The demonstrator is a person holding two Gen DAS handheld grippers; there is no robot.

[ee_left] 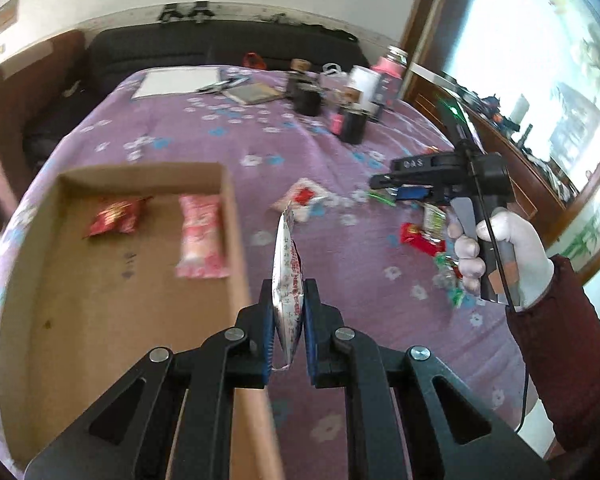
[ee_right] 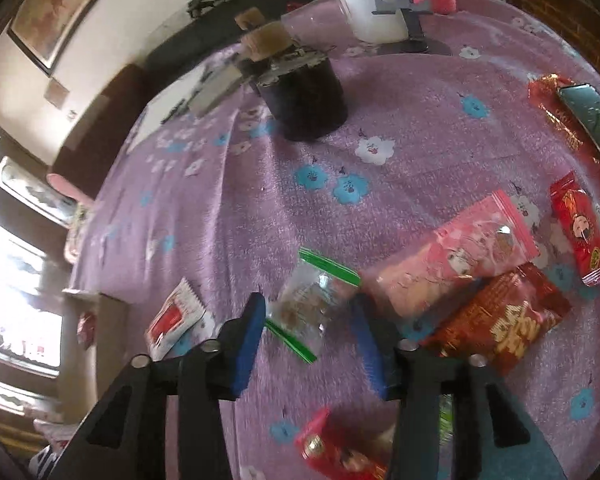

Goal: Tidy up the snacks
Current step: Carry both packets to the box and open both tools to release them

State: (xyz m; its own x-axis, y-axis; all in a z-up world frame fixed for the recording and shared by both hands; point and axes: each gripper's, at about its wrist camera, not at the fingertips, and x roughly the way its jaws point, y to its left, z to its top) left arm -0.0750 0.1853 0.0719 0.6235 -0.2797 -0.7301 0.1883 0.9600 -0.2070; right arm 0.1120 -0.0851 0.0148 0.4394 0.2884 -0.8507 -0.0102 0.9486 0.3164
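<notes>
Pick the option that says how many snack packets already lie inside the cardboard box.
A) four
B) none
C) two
C: the left wrist view shows just a red packet and a pink packet lying on the floor of the cardboard box.

Matt cardboard box [ee_left: 236, 216], fuzzy cloth cover [ee_left: 340, 148]
</notes>
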